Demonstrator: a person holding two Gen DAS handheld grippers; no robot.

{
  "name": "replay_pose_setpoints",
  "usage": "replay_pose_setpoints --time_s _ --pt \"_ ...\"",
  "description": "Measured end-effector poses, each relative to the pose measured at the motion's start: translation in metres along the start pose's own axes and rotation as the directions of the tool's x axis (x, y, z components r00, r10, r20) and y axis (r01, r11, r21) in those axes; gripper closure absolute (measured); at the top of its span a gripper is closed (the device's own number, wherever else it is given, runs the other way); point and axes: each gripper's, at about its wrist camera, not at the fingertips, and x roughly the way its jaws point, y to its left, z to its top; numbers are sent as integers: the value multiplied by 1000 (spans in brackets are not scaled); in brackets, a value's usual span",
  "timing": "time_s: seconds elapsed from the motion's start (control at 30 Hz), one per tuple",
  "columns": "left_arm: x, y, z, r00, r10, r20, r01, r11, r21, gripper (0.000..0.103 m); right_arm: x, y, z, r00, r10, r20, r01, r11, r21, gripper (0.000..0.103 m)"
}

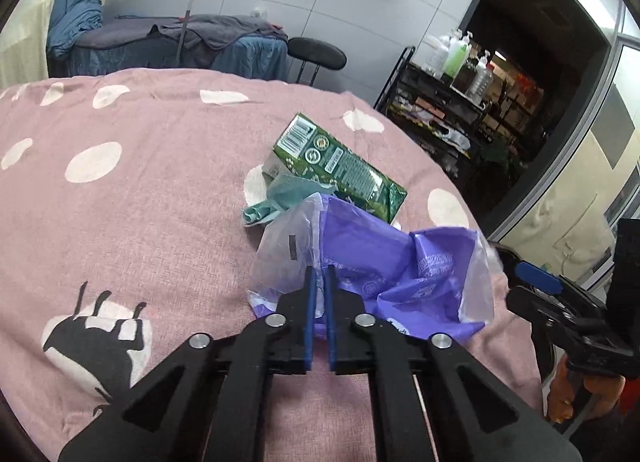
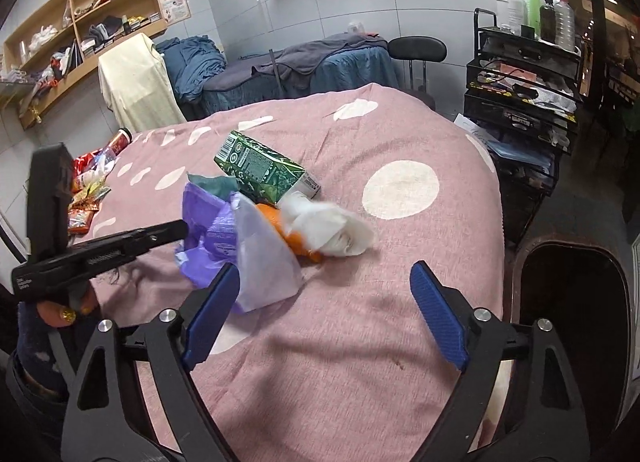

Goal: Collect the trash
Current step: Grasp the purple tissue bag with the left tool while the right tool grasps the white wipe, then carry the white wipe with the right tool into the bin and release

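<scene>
Left hand-held gripper clenched on one purple wrapper; right hand-held gripper released, just beside it.
One green carton lies beyond.

You're working over a bed under a pink cover with white spots. Mid-bed pile, all touching: green carton, teal scrap, purple plastic bag, orange wrapper, white crumpled tissue. Far left edge has a heap of snack wrappers with a red can beside them.
</scene>
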Motion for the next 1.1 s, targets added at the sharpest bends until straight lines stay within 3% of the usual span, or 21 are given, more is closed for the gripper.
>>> replay_pose_setpoints --time_s 0.2,0.4,0.47,0.5,0.53,0.67,0.73,0.8,0.83,0.93,1.0,1.03,1.07,1.1 --pt "-16 -6 -4 998 49 47 -51 998 36 101 24 -2 11 997 -46 -64 43 998 -38 24" --pt "-29 -1 -2 994 77 78 -80 996 41 101 44 1 15 990 -42 -133 30 995 -90 25" --pt "-26 0 -1 994 81 72 -85 995 43 79 48 1 15 988 -43 -148 29 995 -94 25" --pt "-24 0 0 994 87 71 -90 995 48 41 49 1 15 987 -38 -155 24 995 -94 30" --pt "-23 -1 0 994 86 72 -90 995 52 22 50 2 15 987 -33 -158 18 995 -94 33" --pt "-7 -6 5 995 99 18 -101 990 96 20 57 5 17 983 -16 -181 -5 993 -115 54" --pt "14 1 9 994 74 -84 -67 994 86 20 63 4 17 978 8 -207 -32 993 -111 68" --pt "30 9 10 985 32 -168 -24 999 49 22 68 4 17 973 27 -228 -52 993 -105 86" --pt "33 11 10 984 16 -180 -9 999 39 38 69 4 17 972 34 -233 -60 993 -104 86" --pt "34 14 7 982 -7 -189 13 999 33 72 68 2 16 974 40 -223 -61 994 -89 90" --pt "30 14 5 985 -25 -173 31 999 32 75 67 -1 15 975 53 -214 -69 995 -69 91" --pt "27 13 4 987 -20 -161 27 999 39 82 66 -3 15 976 57 -210 -71 996 -59 91" --pt "25 11 3 988 -19 -152 27 998 51 95 66 -4 15 977 59 -206 -71 996 -53 92" --pt "22 8 2 990 -10 -140 19 998 60 96 65 -4 15 978 60 -198 -70 996 -47 93"
